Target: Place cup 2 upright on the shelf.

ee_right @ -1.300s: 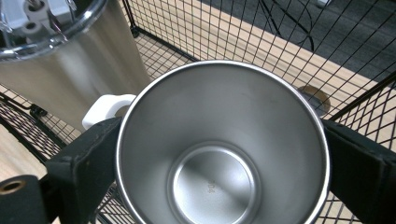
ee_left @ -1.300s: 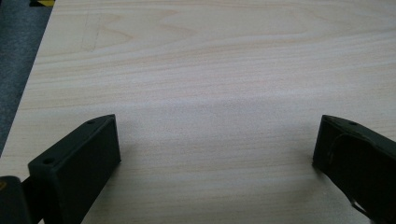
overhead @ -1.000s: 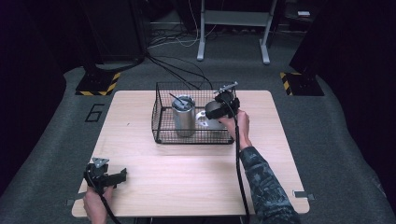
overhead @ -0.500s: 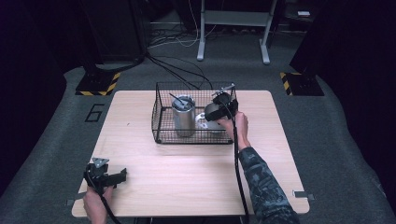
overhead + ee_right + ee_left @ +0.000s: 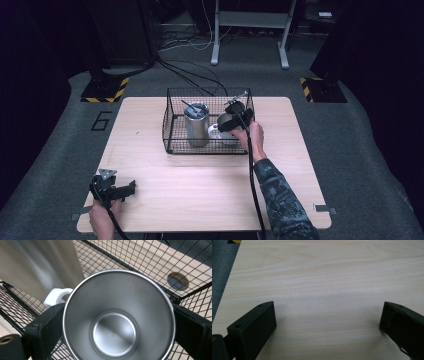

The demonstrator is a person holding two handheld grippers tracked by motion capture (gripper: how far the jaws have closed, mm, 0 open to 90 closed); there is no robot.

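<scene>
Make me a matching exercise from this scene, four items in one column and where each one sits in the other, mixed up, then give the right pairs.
1. tall steel tumbler
2. steel cup with white handle
3. left gripper
4. black wire basket

A. between the right gripper's jaws
B. over the near left table corner
C. left part of the basket
D. far middle of the wooden table

Pairs: 1-C, 2-A, 3-B, 4-D

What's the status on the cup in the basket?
Right tongs straddling the steel cup inside the basket; grip unconfirmed. Left tongs open, idle over the table. Tall tumbler close beside the cup.
</scene>
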